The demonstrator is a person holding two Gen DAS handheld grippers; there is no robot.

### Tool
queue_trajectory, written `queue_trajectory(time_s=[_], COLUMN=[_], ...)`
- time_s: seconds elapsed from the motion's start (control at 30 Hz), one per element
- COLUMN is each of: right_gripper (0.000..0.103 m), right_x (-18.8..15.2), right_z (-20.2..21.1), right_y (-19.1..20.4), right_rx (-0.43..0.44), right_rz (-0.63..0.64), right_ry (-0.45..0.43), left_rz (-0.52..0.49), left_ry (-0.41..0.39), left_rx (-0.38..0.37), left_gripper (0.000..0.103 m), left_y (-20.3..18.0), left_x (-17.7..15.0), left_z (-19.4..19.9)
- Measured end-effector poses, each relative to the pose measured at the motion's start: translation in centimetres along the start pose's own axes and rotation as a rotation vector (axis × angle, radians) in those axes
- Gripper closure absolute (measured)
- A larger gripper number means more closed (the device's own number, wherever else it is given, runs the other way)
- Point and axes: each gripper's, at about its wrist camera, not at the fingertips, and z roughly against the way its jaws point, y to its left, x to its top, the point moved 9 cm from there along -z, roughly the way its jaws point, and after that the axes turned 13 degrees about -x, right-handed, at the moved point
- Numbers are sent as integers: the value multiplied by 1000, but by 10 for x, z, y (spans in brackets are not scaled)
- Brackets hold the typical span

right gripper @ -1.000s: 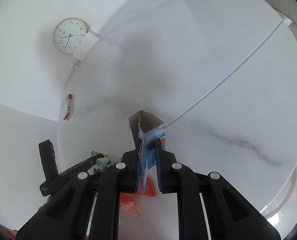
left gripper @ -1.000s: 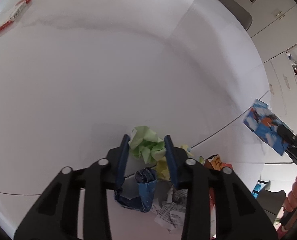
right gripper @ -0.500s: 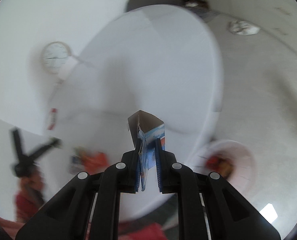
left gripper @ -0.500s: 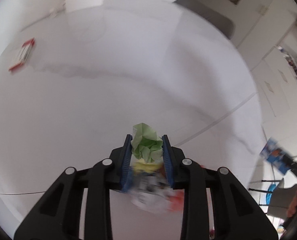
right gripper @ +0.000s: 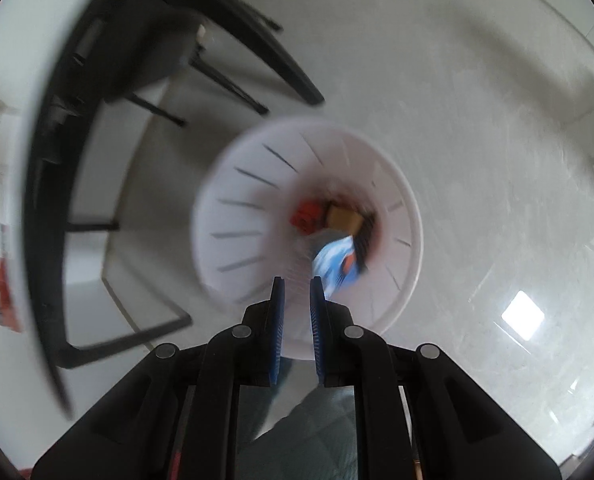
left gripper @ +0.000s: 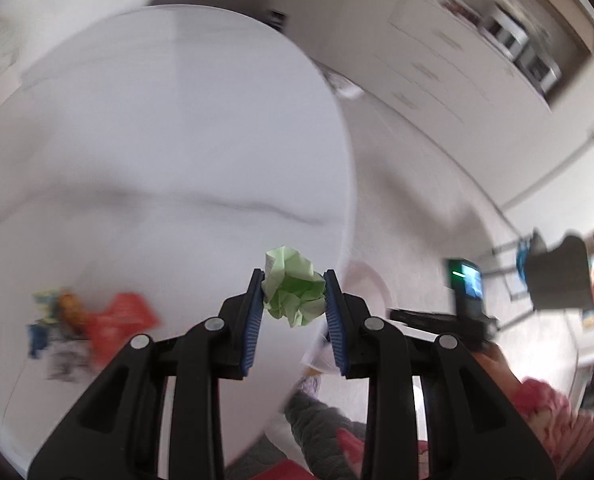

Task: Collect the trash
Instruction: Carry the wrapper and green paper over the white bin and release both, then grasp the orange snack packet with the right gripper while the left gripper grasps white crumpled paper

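Observation:
My left gripper [left gripper: 294, 280] is shut on a crumpled green paper ball [left gripper: 293, 296], held above the right edge of the white round table [left gripper: 157, 140]. More trash [left gripper: 93, 320] lies blurred on the table to the left: red, blue and printed wrappers. My right gripper [right gripper: 297, 284] points down over a white slatted waste basket [right gripper: 257, 184] on the floor. Its fingers stand narrowly apart with nothing between them. A blue-and-white carton [right gripper: 337, 262] lies blurred inside the basket, beside a red piece [right gripper: 305, 216] and a tan piece [right gripper: 343, 218]. The left wrist view shows the basket's rim [left gripper: 371, 280] just past the table edge.
A black chair [right gripper: 157, 40] stands on the pale tiled floor beyond the basket. The table's rim [right gripper: 17, 160] curves along the left of the right wrist view. Cabinets [left gripper: 477, 60] line the far wall. A person's hand and red sleeve [left gripper: 537, 400] show at lower right.
The left gripper lifted the green ball off the pile and swung right to the table edge. The right gripper swung off the table and down over the basket; the carton left its jaws.

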Motion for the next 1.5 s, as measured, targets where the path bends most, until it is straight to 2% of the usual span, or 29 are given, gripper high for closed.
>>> queue_trajectory(time_s=[0.07, 0.13, 0.2, 0.23, 0.27, 0.37, 0.47, 0.63, 0.7, 0.77, 0.83, 0.97, 1.1, 1.17, 1.27, 1.4, 1.5], right_gripper=[87, 84, 62, 42, 31, 15, 8, 7, 7, 7, 7, 7, 7, 7, 5, 3, 3], right_x=[-4, -7, -6, -5, -6, -3, -3, -14, -18, -20, -21, -24, -16, -11, -3, 2, 0], right_z=[-26, -36, -24, -14, -3, 36, 65, 93, 95, 95, 93, 98, 130, 151, 191, 231, 247], right_y=[-5, -10, -16, -18, -23, -42, -59, -80, -83, -83, -83, -81, -61, -46, -10, 51, 99], right_rx=[-12, -12, 25, 23, 13, -28, -40, -30, -26, -28, -36, -43, -30, -29, -22, 18, 65], right_rz=[10, 2, -21, -26, -28, -21, -20, -41, -42, -37, -22, -20, 23, 67, 164, 307, 417], right_ry=[44, 60, 27, 4, -22, -101, -140, -167, -165, -164, -162, -166, -230, -277, -369, -454, -486], left_rz=[-26, -40, -62, -70, -77, -93, -100, -79, -71, -63, -56, -49, -85, -85, -65, -11, 51], left_ry=[43, 86, 115, 124, 137, 177, 221, 313, 343, 351, 344, 327, 279, 217, 100, -46, -118], left_rx=[-7, 1, 9, 11, 11, 5, -2, -11, -7, 18, 22, 16, 20, 22, 58, 157, 237], left_gripper=[74, 74, 74, 74, 74, 74, 73, 71, 61, 45, 40, 32, 31, 19, 8, 8, 8], left_y=[-19, -34, -48, -50, -50, -65, -75, -79, -76, -71, -68, -71, -77, -77, -69, -37, -2], left_x=[-7, -18, -25, -26, -24, -38, -49, -66, -75, -74, -75, -70, -57, -44, -27, -18, -24], left_z=[-25, -47, -66, -72, -79, -104, -132, -192, -208, -222, -224, -209, -173, -137, -78, 3, 50])
